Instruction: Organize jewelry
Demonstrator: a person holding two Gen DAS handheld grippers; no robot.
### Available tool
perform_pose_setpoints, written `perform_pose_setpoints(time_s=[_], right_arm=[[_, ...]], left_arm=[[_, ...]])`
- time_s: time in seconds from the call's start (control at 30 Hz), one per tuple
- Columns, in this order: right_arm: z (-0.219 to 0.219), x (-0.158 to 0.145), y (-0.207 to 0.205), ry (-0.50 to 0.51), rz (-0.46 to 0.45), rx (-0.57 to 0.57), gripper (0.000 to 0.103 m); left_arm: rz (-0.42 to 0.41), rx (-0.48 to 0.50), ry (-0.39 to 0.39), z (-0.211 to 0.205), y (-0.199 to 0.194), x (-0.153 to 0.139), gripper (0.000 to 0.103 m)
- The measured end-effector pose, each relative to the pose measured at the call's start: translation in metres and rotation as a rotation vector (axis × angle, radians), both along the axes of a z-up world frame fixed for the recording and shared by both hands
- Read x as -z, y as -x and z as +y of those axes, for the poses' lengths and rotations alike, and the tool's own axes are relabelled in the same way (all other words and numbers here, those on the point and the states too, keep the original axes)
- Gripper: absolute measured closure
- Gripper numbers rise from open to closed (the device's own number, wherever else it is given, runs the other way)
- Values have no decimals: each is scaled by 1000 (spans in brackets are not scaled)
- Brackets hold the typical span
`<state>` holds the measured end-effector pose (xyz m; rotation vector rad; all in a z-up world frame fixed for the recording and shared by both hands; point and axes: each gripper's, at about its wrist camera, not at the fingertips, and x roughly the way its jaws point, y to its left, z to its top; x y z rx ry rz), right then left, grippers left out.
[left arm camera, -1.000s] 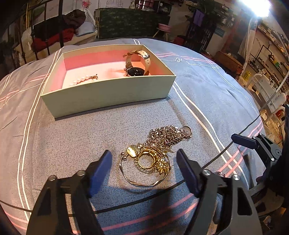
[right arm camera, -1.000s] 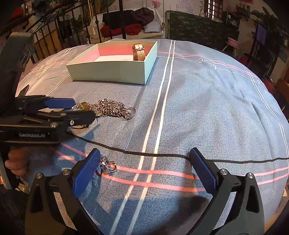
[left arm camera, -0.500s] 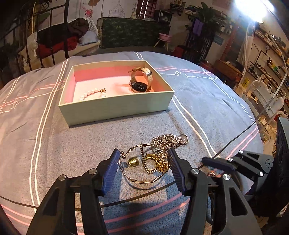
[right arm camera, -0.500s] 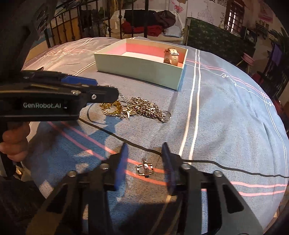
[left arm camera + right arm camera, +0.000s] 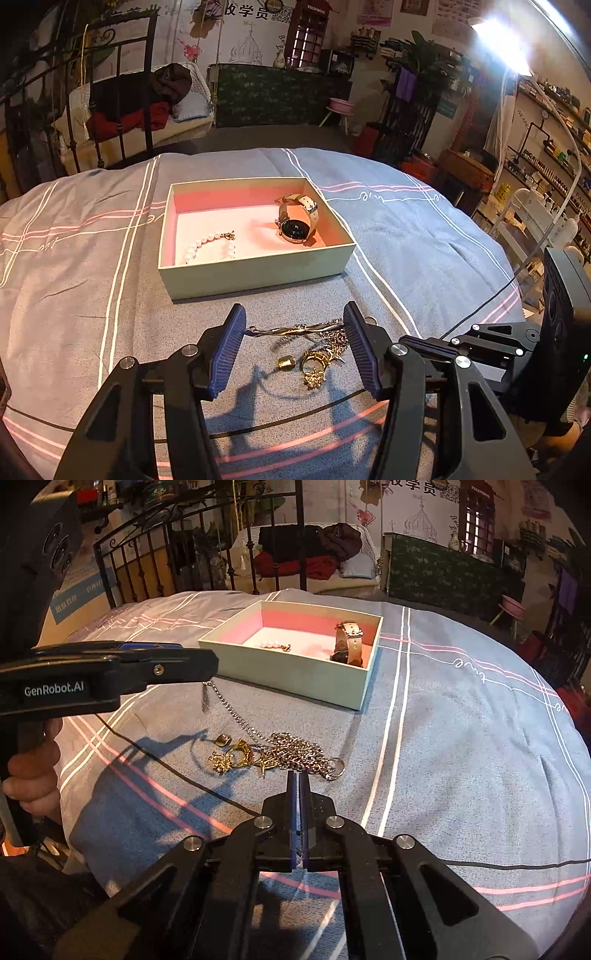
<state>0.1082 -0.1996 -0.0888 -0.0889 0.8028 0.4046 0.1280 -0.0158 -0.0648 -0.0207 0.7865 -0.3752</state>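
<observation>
My left gripper is shut on a thin gold bangle, which spans the gap between its blue pads above the bedspread. In the right wrist view a silver chain trails from the left gripper down to the jewelry pile of chains and gold rings. My right gripper is shut, pads together, just in front of that pile. I see nothing between its pads. Beyond stands the pale green box with a pink lining, holding a watch and a pearl bracelet.
Everything rests on a bed with a grey-blue striped cover. A black cable runs across it near the pile. An iron bed rail and furniture stand behind. A person's hand holds the left gripper.
The left gripper closed on the gold bangle and lifted it, dragging a chain up. The right gripper went from wide open to shut around a small silver piece, which is no longer visible.
</observation>
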Motion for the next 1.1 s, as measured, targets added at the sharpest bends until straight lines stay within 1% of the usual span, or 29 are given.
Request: perform_pose_setpoints(time_s=[0.07, 0.2, 0.4, 0.53, 0.67, 0.77, 0.9, 0.97, 1.07, 1.1], right_arm=[[-6, -3, -1, -20, 2, 13, 101], [-11, -4, -3, -28, 2, 22, 101], [-21, 3, -1, -65, 29, 26, 101], [-17, 9, 9, -73, 49, 14, 101], [-9, 5, 5, -70, 40, -11, 101], [2, -17, -14, -56, -27, -48, 101], [20, -49, -60, -33, -136, -58, 101], [27, -58, -89, -29, -154, -40, 101], [35, -63, -129, -18, -153, -11, 101], [36, -62, -140, -22, -140, -7, 101]], left_arm=[[-9, -8, 7, 3, 0, -4, 49], [-30, -18, 30, 9, -1, -16, 49], [-77, -34, 44, 17, 2, -34, 49], [-69, -38, 41, 17, 1, -31, 49], [-46, -50, 34, 17, -4, -27, 49], [-41, -64, 39, 18, -19, -31, 49], [-56, -93, 47, 20, -50, -42, 49], [-58, -125, 23, 18, -68, -46, 49], [-41, -158, -6, 18, -96, -47, 49], [-34, -165, -11, 18, -104, -46, 49]])
